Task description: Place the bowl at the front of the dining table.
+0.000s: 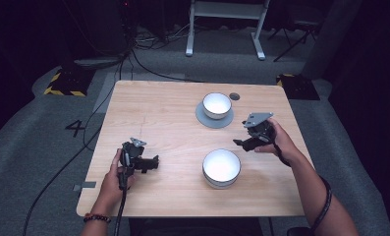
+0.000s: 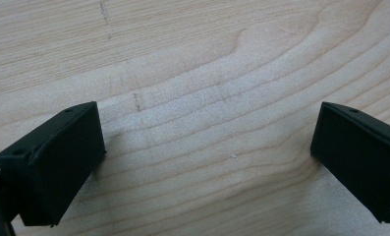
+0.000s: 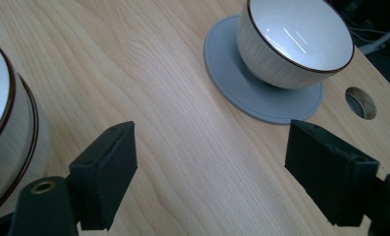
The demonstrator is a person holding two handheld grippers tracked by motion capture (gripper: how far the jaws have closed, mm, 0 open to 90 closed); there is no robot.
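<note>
A white bowl with a dark rim [image 1: 216, 104] [image 3: 295, 42] stands on a round grey coaster [image 1: 206, 119] [image 3: 241, 88] at the table's far middle. A larger white bowl [image 1: 221, 167] [image 3: 6, 142] sits nearer the front; its edge shows two rims, as if two bowls were nested. My right gripper [image 1: 239, 142] [image 3: 212, 162] hovers open between the two bowls, jaws wide apart with nothing in them. Over bare wood at the front left, my left gripper [image 1: 154, 163] [image 2: 207, 147] is open and empty too.
The light wooden table [image 1: 148, 113] has a small round hole [image 1: 234, 96] [image 3: 360, 102] just behind the coaster. A cable [image 1: 121, 211] trails from the left gripper over the front edge. Grey carpet, cables and a white desk frame [image 1: 227, 19] lie beyond.
</note>
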